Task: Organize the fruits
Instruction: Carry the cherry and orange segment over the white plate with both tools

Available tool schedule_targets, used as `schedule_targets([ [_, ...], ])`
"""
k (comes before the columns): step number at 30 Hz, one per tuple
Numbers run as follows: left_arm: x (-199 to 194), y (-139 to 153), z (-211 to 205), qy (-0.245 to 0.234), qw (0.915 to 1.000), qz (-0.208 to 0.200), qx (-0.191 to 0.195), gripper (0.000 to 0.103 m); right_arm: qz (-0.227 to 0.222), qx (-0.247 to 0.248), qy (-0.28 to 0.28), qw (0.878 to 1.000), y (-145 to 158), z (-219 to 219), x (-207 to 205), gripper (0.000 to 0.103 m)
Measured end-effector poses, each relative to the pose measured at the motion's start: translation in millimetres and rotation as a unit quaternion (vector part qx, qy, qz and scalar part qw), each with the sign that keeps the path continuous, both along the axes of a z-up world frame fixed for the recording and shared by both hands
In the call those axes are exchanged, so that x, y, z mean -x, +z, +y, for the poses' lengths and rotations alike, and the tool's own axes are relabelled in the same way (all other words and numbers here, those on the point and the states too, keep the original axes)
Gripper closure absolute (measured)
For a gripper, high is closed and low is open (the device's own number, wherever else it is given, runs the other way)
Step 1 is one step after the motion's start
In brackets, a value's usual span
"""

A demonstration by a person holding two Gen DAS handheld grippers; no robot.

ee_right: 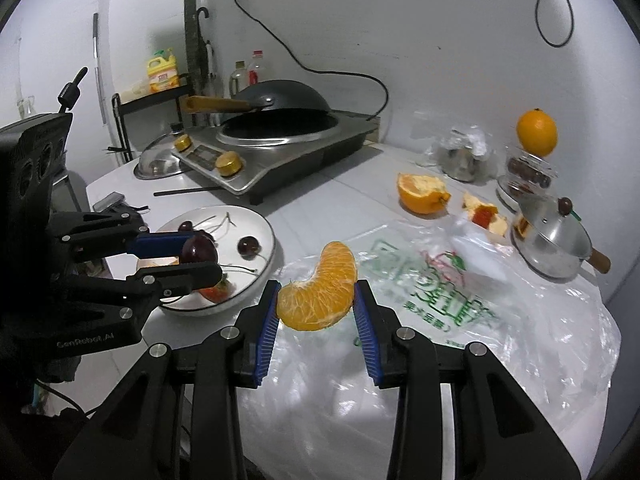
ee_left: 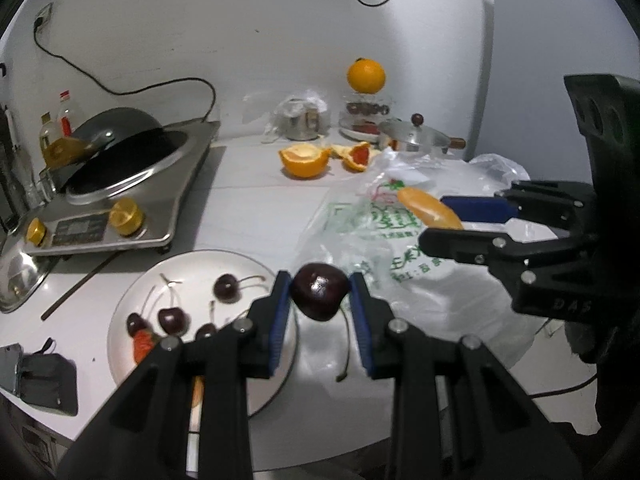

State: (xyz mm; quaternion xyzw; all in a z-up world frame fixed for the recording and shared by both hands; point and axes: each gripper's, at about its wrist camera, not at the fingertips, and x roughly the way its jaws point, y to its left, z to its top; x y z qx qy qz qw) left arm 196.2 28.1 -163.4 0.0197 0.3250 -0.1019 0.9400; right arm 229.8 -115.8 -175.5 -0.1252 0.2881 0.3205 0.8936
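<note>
The left hand-held gripper (ee_left: 320,300) clamped a cherry (ee_left: 319,291), the right hand-held gripper (ee_right: 316,304) an orange segment (ee_right: 320,288); squeezing harder could have burst either.

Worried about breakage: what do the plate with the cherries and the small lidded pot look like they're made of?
Plate: probably glazed ceramic, white and glossy with a thin dark rim. Small lidded pot: polished metal, likely stainless steel, mirror reflections; knob and handle look wooden.

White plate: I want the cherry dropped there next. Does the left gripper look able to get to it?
Probably yes. The left gripper, shut on the cherry, hangs by the plate's near edge, nothing between them. The right gripper holds its orange segment off to the side.
</note>
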Motion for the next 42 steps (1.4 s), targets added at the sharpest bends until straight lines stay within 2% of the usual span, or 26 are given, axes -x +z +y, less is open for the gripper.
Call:
schedule_targets([
  [18, -4.8, -0.1, 54.7, 0.035, 0.9992, -0.015, 0.01, 0.073, 0.002, 0.013, 0.039, 0.999, 0.0, 54.6, -8.0, 0.064],
  [29, -21.6, -9.2, 81.3, 0.049, 0.9986, -0.01, 0.013, 0.073, 0.015, 0.019, 0.062, 0.998, -8.7, 83.2, -24.8, 0.064],
  [42, -52.3, -28.4, 93.2, 0.057, 0.9982, 0.013, 0.011, 0.073, 0.034, 0.015, 0.073, 0.997, -23.4, 93.2, -48.4, 0.064],
])
